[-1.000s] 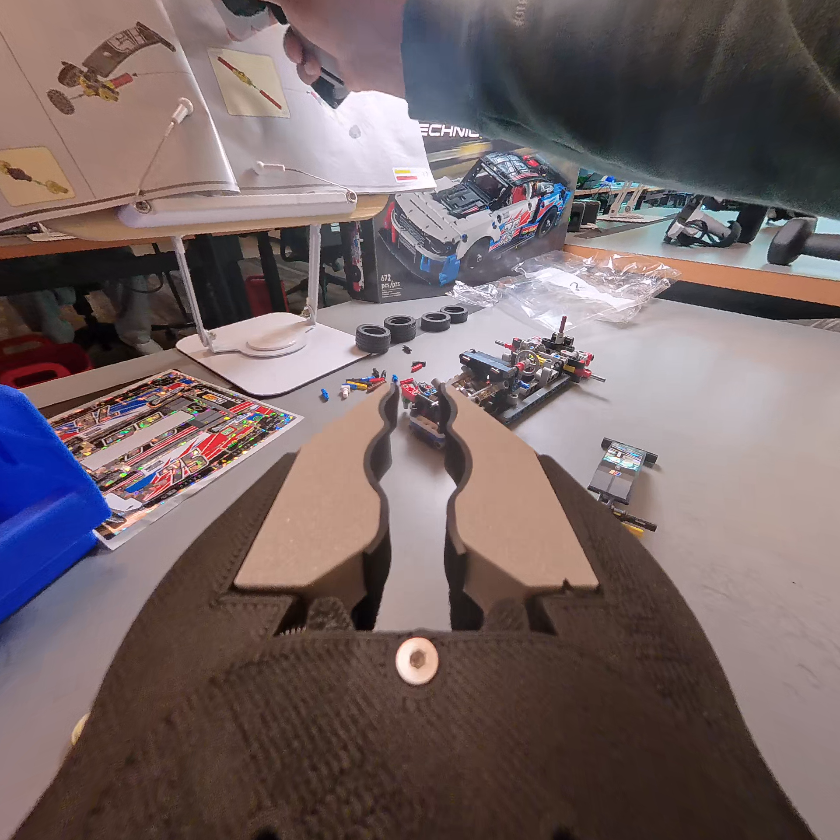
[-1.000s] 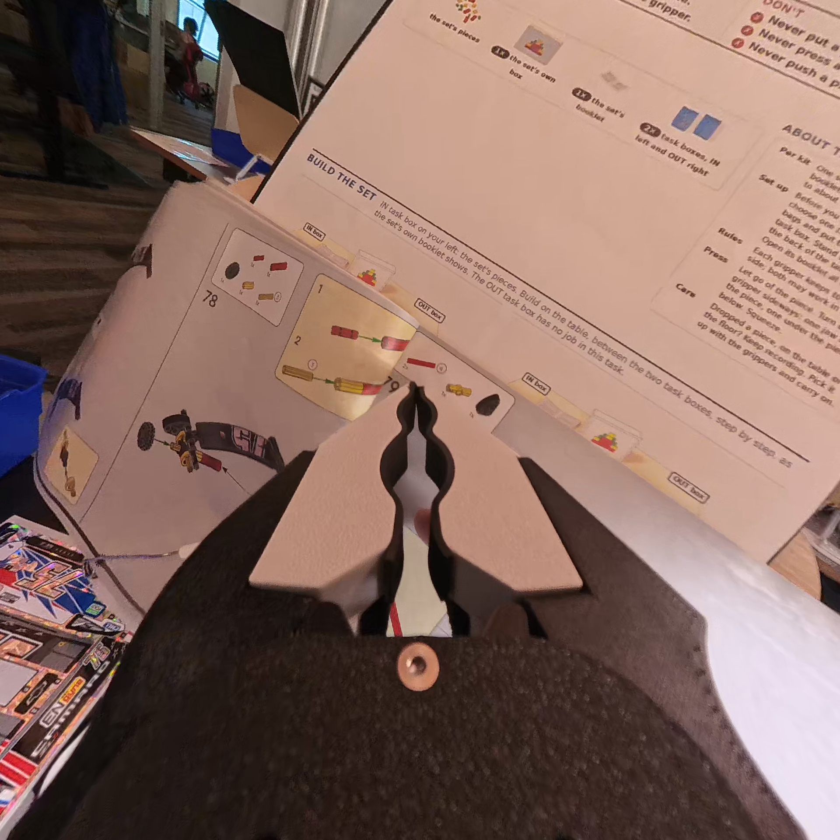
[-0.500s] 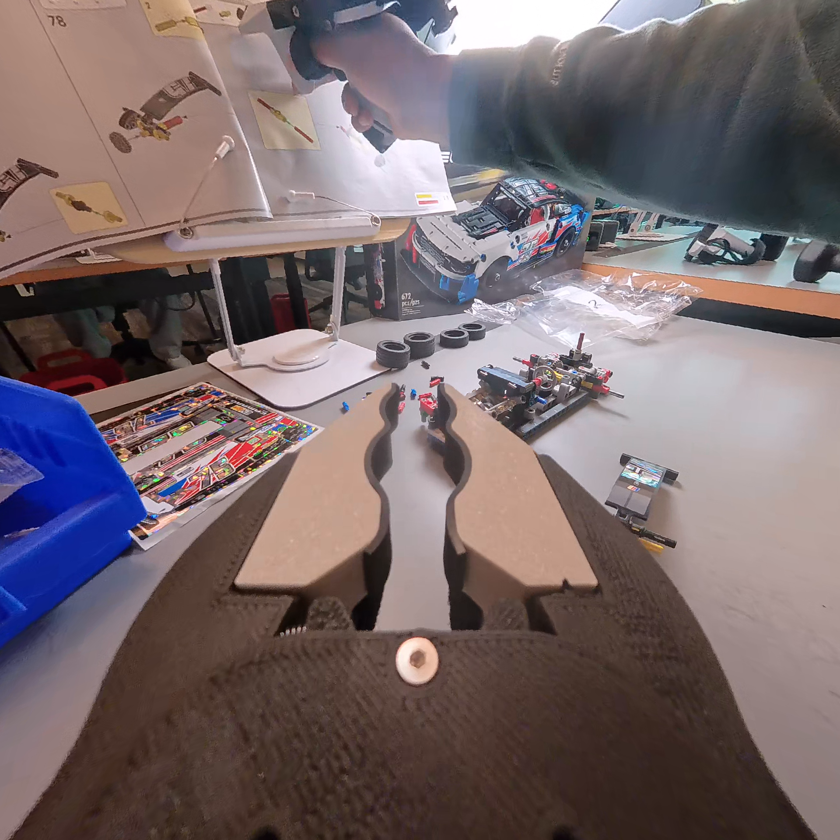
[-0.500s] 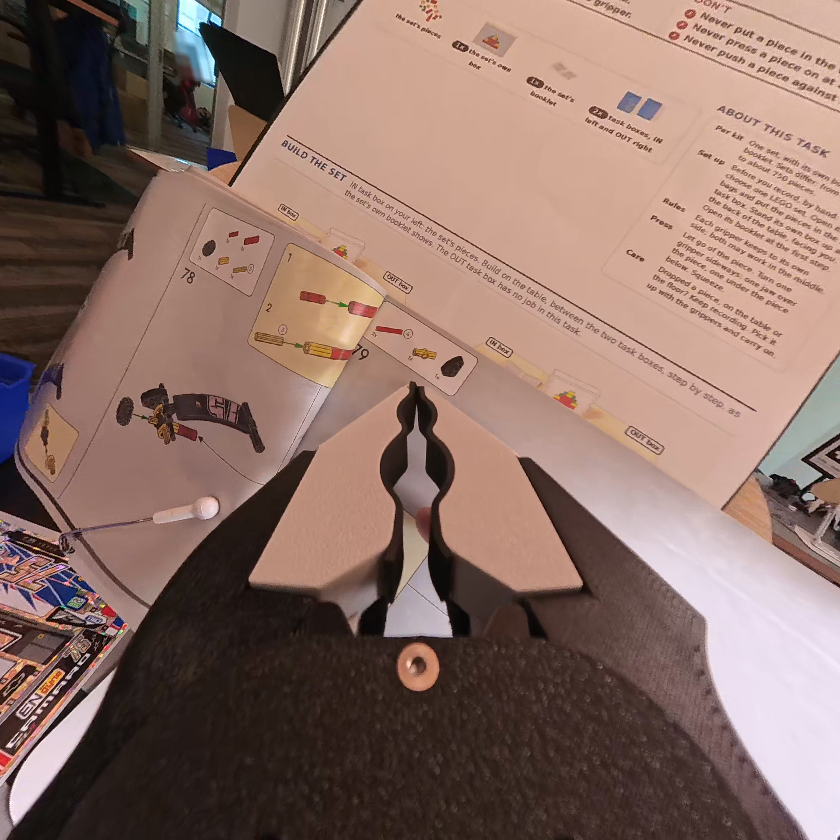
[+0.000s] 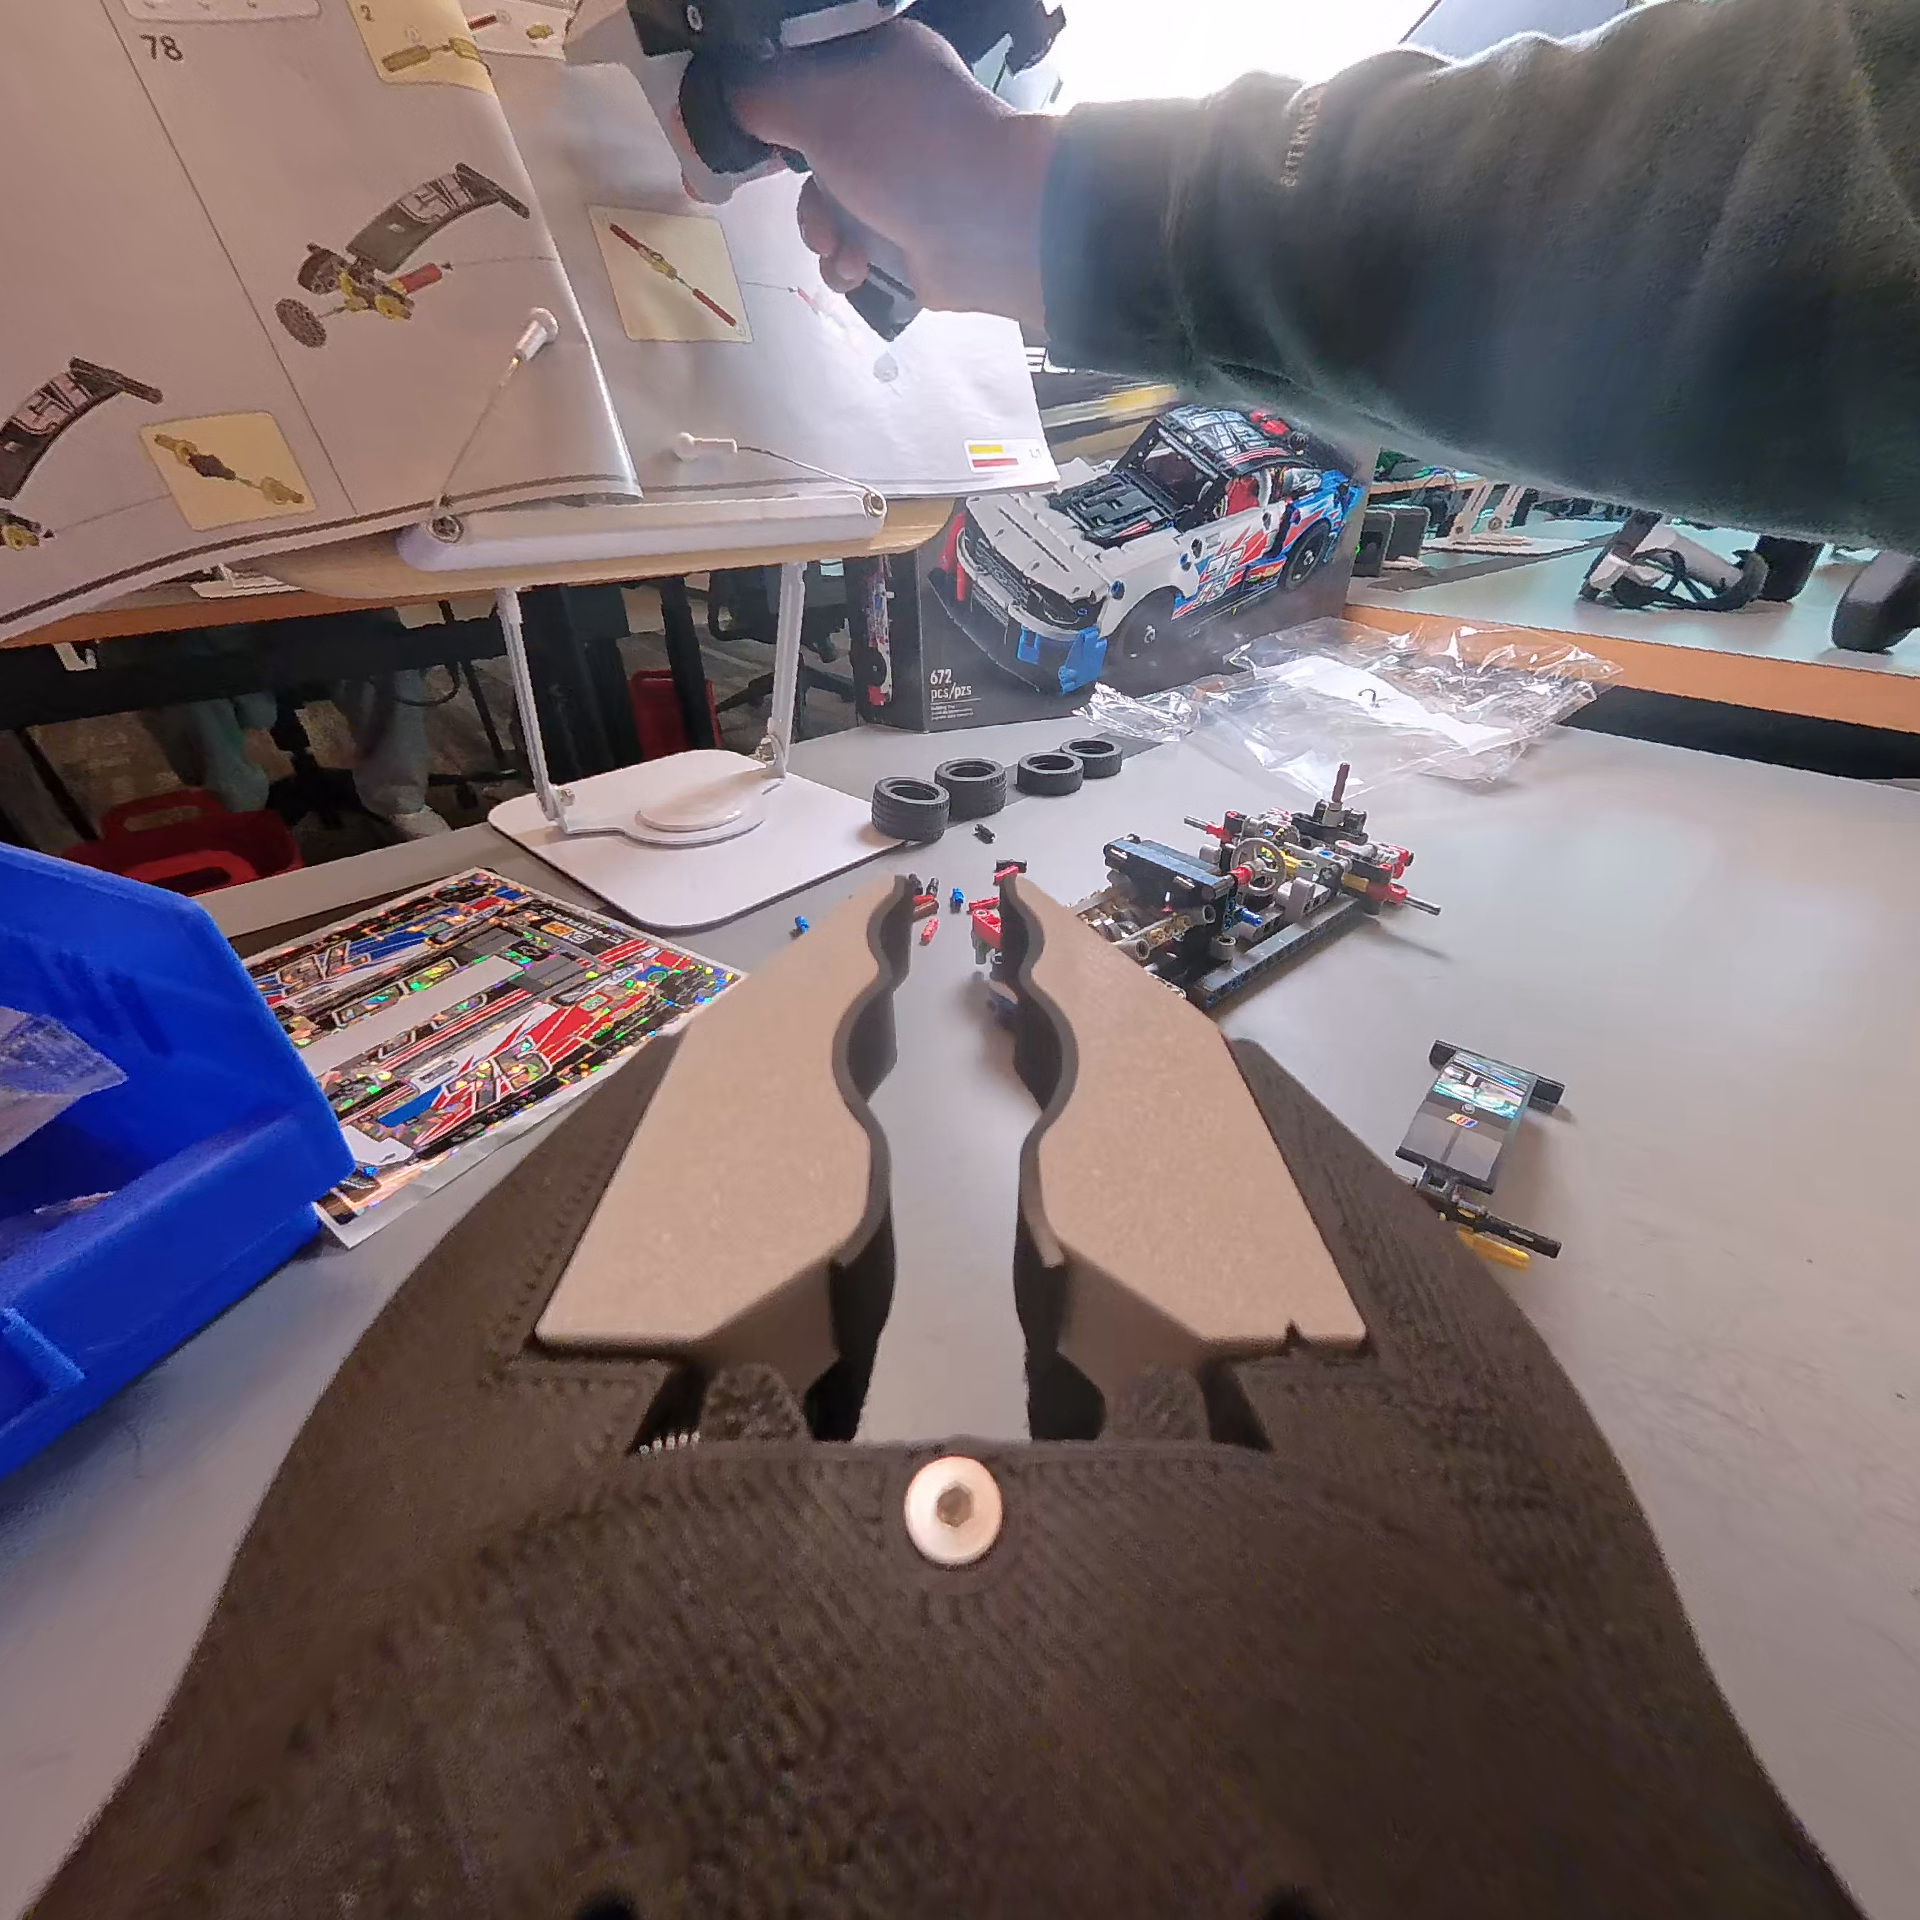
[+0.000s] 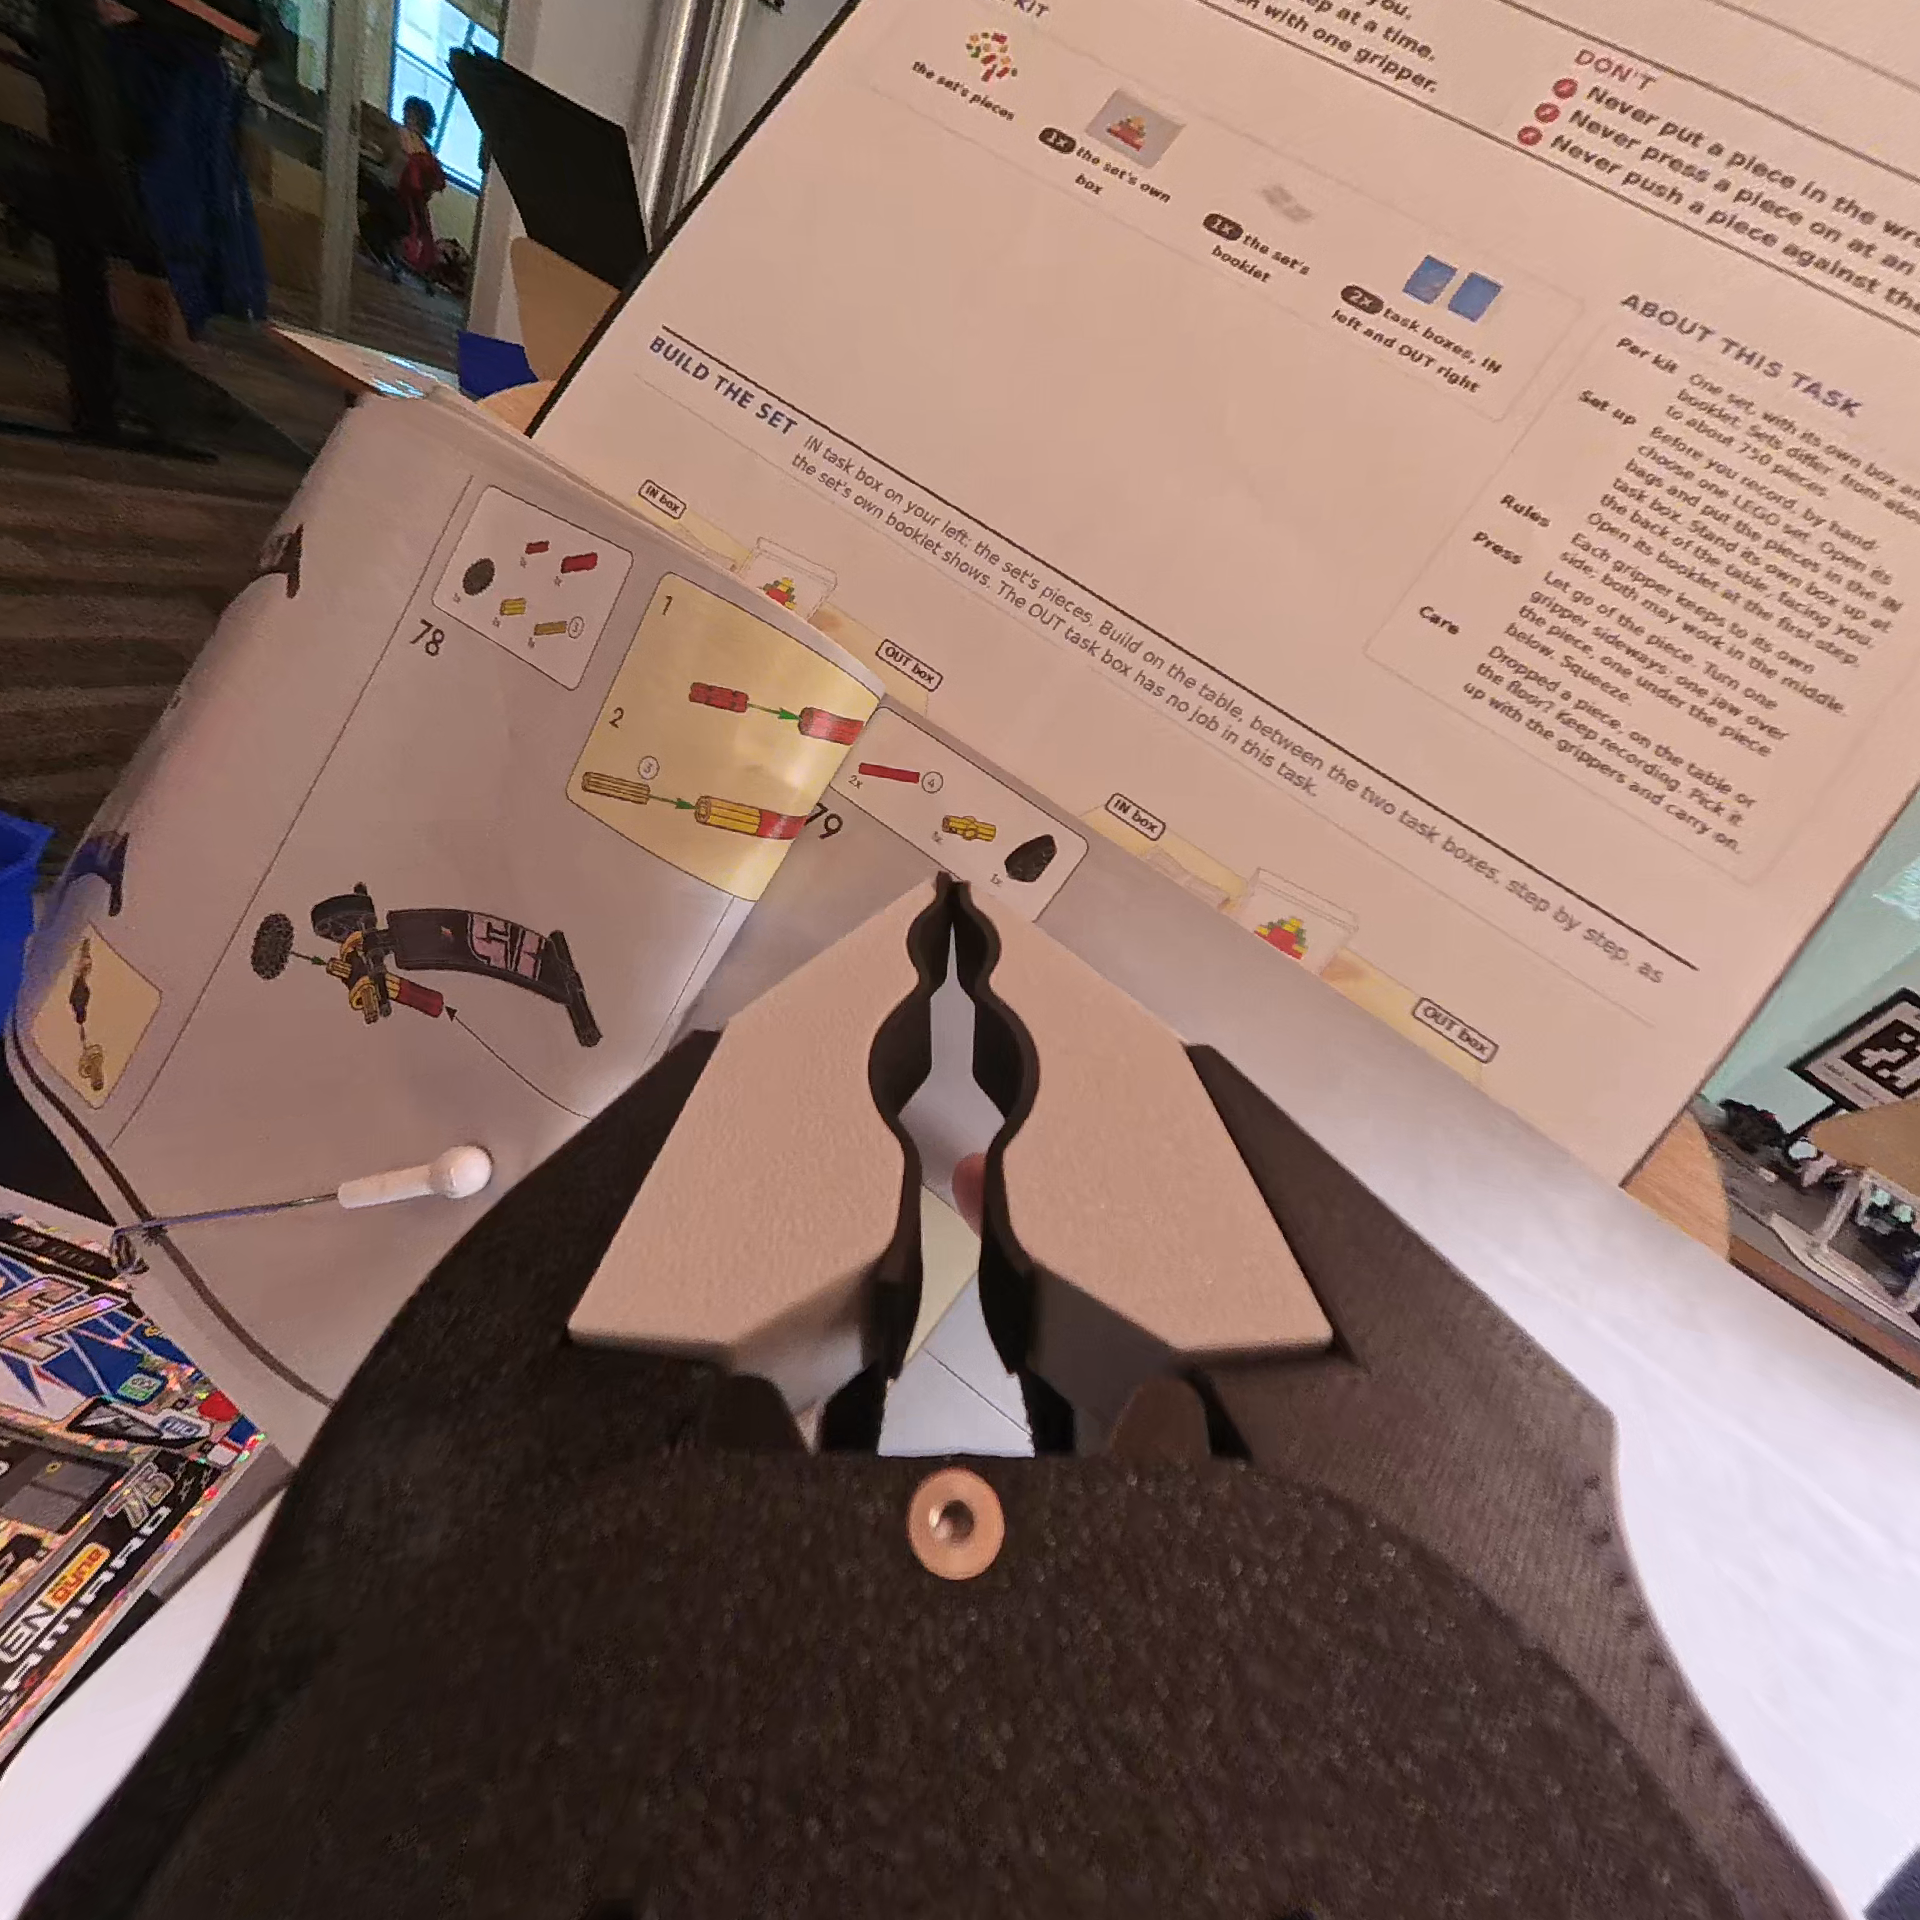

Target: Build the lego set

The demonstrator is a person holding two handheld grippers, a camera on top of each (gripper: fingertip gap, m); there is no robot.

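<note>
Left gripper (image 5: 954, 902) spread over bare table (image 5: 1662, 1039); right gripper (image 6: 951, 891) pinching booklet page (image 6: 1558, 1226) edge

The right gripper (image 6: 951, 891) points up at the open instruction booklet (image 6: 436, 831), its tan fingers (image 6: 790, 1122) pinched together at the tips on the edge of a booklet page (image 6: 1351, 1226) that sweeps away toward the lower right. The left-hand page curls upward, printed with diagrams of red and yellow pins. A thin wire page holder with a white tip (image 6: 416, 1182) lies across its lower part. Behind the booklet stands a large white printed sheet (image 6: 1195, 343), tilted. A glittery sticker sheet (image 6: 94, 1423) lies at the lower left.
</note>
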